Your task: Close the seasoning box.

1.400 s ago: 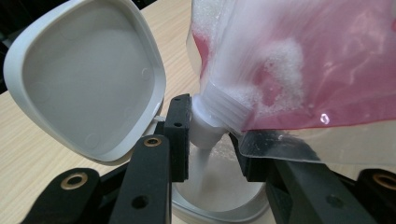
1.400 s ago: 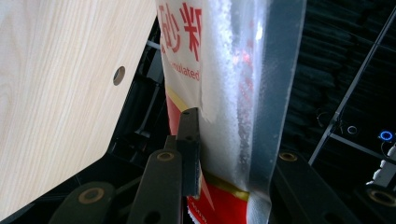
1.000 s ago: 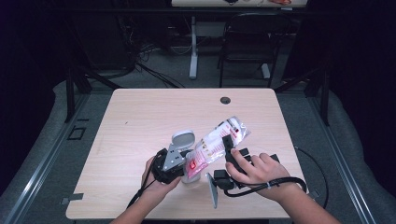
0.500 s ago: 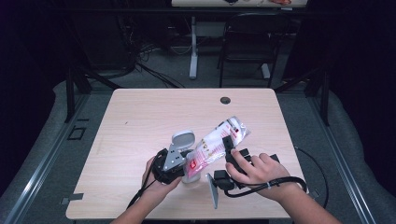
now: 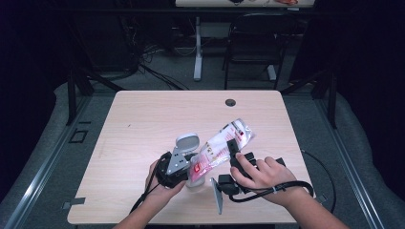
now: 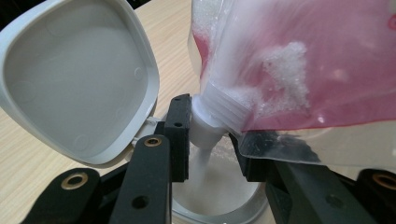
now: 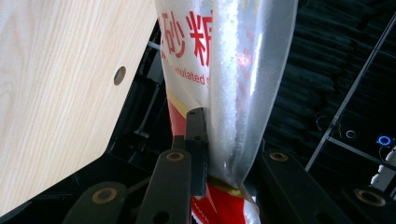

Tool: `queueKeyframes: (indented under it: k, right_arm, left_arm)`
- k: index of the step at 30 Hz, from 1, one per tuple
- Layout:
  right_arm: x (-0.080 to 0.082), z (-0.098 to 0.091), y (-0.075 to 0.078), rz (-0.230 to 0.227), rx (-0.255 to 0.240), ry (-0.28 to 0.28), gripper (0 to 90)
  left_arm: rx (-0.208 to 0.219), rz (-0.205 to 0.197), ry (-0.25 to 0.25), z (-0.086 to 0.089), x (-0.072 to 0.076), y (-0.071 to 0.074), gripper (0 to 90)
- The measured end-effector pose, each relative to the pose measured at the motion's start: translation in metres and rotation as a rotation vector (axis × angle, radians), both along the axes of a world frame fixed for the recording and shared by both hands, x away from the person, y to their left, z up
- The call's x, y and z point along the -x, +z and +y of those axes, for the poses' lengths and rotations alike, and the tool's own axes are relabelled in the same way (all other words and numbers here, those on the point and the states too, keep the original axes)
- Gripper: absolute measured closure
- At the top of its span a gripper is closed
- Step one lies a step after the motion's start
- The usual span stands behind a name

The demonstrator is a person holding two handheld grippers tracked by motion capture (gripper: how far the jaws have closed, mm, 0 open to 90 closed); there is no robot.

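A: Where is the sugar pouch (image 5: 219, 150)?

B: Tilted over the container (image 6: 219, 196) near the tabletop's (image 5: 143, 124) front edge, with its spout (image 6: 208, 130) pointing down. White granules fall into the container, whose lid (image 6: 74, 79) stands flipped open.

A: And the claws?

B: The right claw (image 7: 219, 154) grips the pouch, its jaws having just been closing on it. The left claw (image 6: 210, 140) is clamped on the container.
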State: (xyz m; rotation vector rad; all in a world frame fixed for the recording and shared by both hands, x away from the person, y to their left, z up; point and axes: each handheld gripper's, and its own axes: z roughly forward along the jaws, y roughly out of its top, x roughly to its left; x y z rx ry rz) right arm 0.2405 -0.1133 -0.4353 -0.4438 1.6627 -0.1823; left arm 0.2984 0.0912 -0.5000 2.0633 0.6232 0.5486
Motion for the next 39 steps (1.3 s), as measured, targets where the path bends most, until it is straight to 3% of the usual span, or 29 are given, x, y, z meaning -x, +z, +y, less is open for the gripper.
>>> queueKeyframes:
  k: [27, 39]
  right_arm:
    - [0.0034, 0.0037, 0.0036, -0.009, 0.039, 0.007, 83.7]
    - [0.0026, 0.0033, 0.0042, 0.019, 0.028, -0.010, 84.7]
  left_arm:
    - [0.015, 0.005, -0.002, 0.0006, -0.0007, 0.0008, 69.7]
    - [0.017, 0.008, -0.001, 0.0009, -0.0013, 0.0006, 69.7]
